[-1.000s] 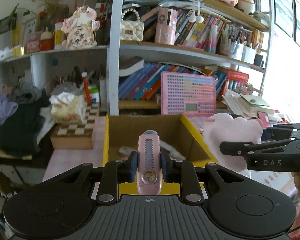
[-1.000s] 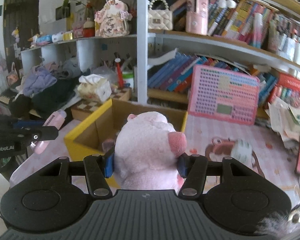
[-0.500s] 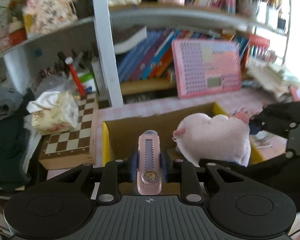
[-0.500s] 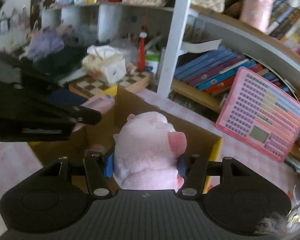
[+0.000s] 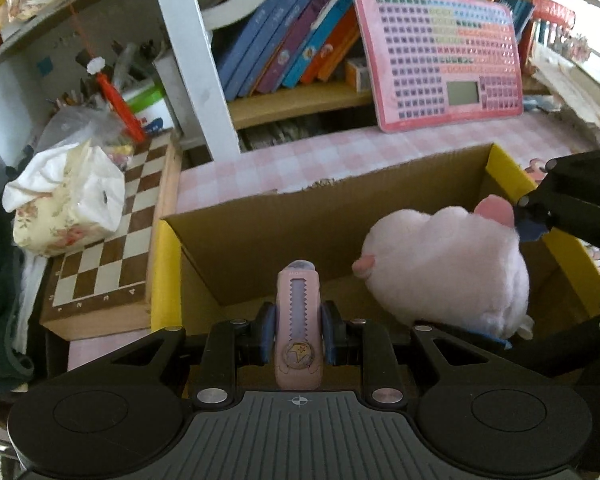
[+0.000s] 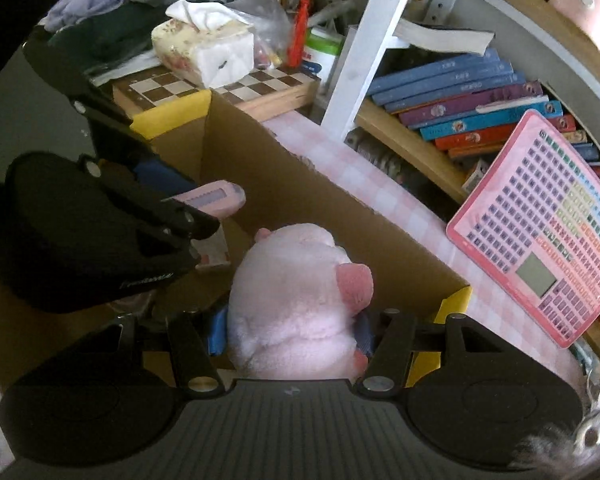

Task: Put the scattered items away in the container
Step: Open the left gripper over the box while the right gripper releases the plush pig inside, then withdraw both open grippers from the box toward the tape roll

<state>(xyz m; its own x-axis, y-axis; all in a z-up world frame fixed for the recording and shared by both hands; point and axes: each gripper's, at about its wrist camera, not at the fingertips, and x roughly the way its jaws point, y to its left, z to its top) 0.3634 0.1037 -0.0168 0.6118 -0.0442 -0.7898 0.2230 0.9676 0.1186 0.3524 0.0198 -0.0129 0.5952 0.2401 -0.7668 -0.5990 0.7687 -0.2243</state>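
My left gripper [image 5: 298,330] is shut on a slim pink utility knife [image 5: 299,320] and holds it over the left part of the open cardboard box [image 5: 292,216] with yellow flaps. In the right wrist view the same knife [image 6: 212,199] pokes out of the left gripper's black body. My right gripper [image 6: 290,330] is shut on a pink plush pig [image 6: 300,300], blue pads pressed into its sides, above the right part of the box [image 6: 340,216]. The plush pig [image 5: 444,272] also shows in the left wrist view.
A wooden chessboard [image 5: 112,240] with a floral tissue pack [image 5: 64,204] lies left of the box. Behind stand a white shelf post [image 5: 192,56], rows of books [image 5: 292,40] and a pink keypad toy [image 5: 440,56] leaning on the checked tablecloth [image 5: 300,160].
Both grippers have come forward and down over the box, each tilting further downward. The knife and the plush pig stay gripped; the pig now hangs inside the box opening.
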